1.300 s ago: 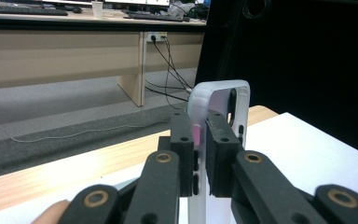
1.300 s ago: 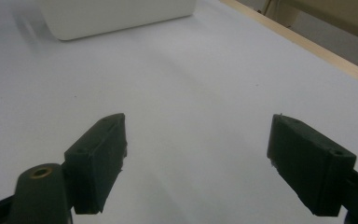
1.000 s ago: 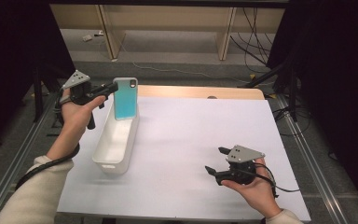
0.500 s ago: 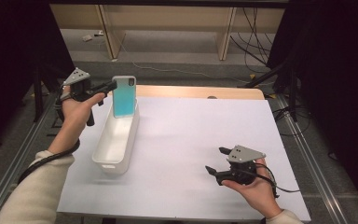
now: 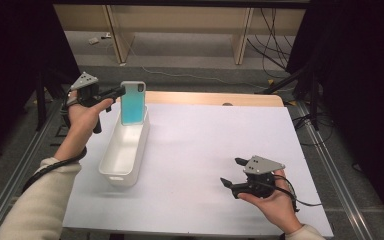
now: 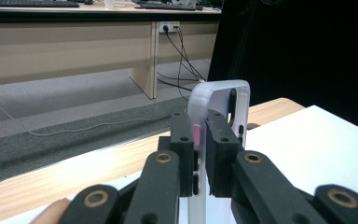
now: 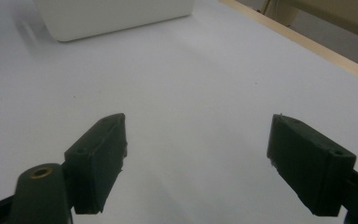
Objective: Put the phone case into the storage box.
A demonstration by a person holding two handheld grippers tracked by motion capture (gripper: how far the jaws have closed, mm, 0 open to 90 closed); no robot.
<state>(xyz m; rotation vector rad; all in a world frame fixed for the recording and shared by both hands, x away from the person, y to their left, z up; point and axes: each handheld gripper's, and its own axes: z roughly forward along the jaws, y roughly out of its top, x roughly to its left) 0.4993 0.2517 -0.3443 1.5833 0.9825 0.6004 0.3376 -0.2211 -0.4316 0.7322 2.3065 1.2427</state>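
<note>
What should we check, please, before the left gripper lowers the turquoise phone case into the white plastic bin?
1. Grip on the turquoise phone case: the left gripper has its jaws shut on the case's edge. Ok.
2. Case attitude: upright, camera cutout at the top. Ok.
3. Case position: over the far end of the white plastic bin. Whether its lower edge already touches the bin floor: cannot tell.
4. Bin interior: nothing visible inside. Ok.
5. Right gripper: open, holding nothing, low over the white table surface, well apart from the bin. Ok.
</note>
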